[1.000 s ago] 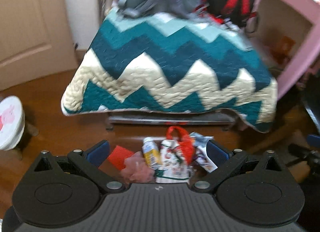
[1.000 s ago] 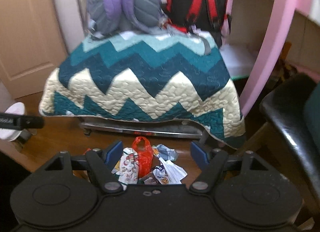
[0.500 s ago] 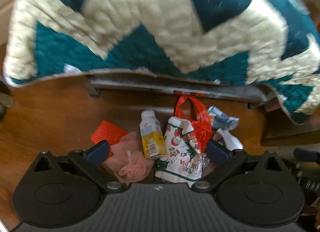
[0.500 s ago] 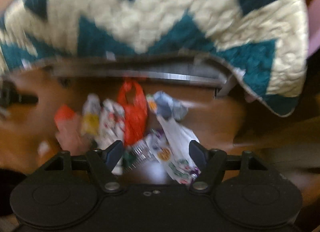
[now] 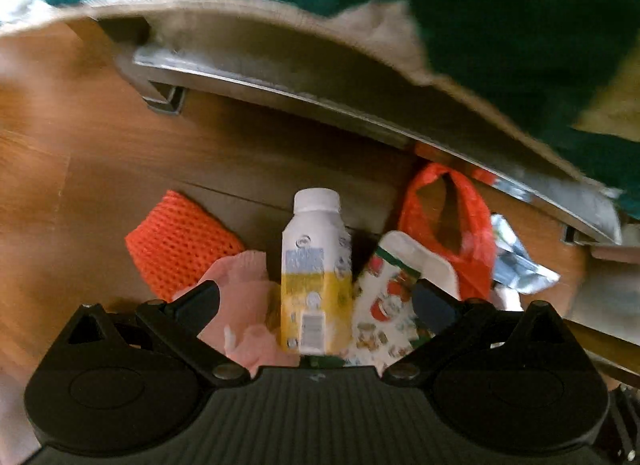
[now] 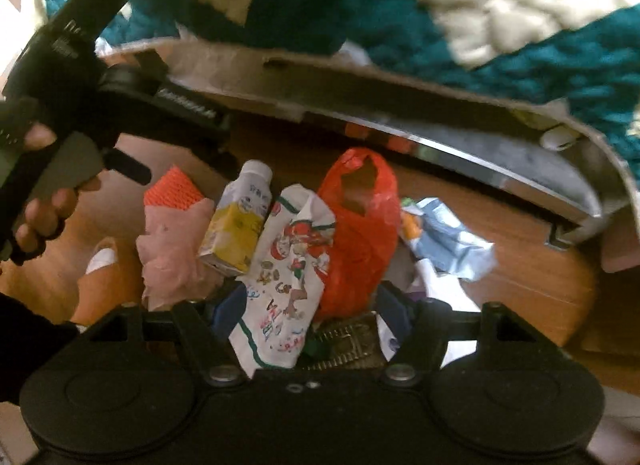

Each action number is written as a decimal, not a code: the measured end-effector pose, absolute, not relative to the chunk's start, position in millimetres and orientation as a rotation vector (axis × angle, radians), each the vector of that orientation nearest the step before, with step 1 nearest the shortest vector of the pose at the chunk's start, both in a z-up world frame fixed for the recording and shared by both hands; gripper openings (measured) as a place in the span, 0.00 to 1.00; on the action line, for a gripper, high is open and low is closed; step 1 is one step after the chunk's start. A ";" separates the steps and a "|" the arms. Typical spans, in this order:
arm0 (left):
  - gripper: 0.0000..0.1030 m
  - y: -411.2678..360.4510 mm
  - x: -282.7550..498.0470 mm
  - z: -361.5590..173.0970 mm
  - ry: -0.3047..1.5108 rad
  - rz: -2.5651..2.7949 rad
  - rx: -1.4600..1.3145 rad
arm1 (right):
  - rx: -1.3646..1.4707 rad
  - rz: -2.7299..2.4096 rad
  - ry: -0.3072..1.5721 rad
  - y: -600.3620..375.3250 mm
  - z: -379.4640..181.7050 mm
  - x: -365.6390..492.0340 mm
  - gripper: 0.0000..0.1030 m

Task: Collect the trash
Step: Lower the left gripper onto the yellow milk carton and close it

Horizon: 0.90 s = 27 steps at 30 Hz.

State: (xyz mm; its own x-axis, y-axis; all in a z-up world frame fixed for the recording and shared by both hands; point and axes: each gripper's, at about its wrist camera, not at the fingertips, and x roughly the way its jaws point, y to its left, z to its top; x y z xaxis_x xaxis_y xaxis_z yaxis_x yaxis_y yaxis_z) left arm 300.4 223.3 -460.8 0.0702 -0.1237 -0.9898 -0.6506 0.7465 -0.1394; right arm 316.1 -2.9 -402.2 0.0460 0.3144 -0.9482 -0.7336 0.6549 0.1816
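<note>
A pile of trash lies on the wooden floor under a bed edge. My left gripper (image 5: pixel 316 305) is open, its fingers on either side of a white and yellow drink bottle (image 5: pixel 314 269), with pink wrapping (image 5: pixel 248 305) and an orange net (image 5: pixel 176 241) to its left. My right gripper (image 6: pixel 308 309) is open over a white printed Christmas bag (image 6: pixel 288 277), beside a red plastic bag (image 6: pixel 360 225). The bottle (image 6: pixel 240 221) and the left gripper's body (image 6: pixel 72 93) show in the right wrist view. Neither gripper holds anything.
A metal bed rail (image 5: pixel 360 109) and a hanging teal and cream quilt (image 6: pixel 500 13) sit just above the pile. A crumpled blue wrapper (image 6: pixel 448 245) lies at the right. Bare wooden floor (image 5: pixel 60 169) lies to the left.
Both grippers have dropped low and moved close to the trash pile; the view has tilted down from the bed to the floor. Both stay open.
</note>
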 end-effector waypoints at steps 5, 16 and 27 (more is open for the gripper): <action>0.92 223.9 309.2 -500.9 1.540 0.447 -0.658 | -0.409 0.844 1.291 10.0 -428.5 320.9 0.67; 0.64 224.1 317.6 -543.2 1.578 0.426 -0.703 | -0.414 0.786 1.320 29.4 -465.9 324.0 0.08; 0.52 213.6 322.2 -519.4 1.570 0.437 -0.683 | -0.414 0.754 1.283 30.1 -433.5 310.3 0.02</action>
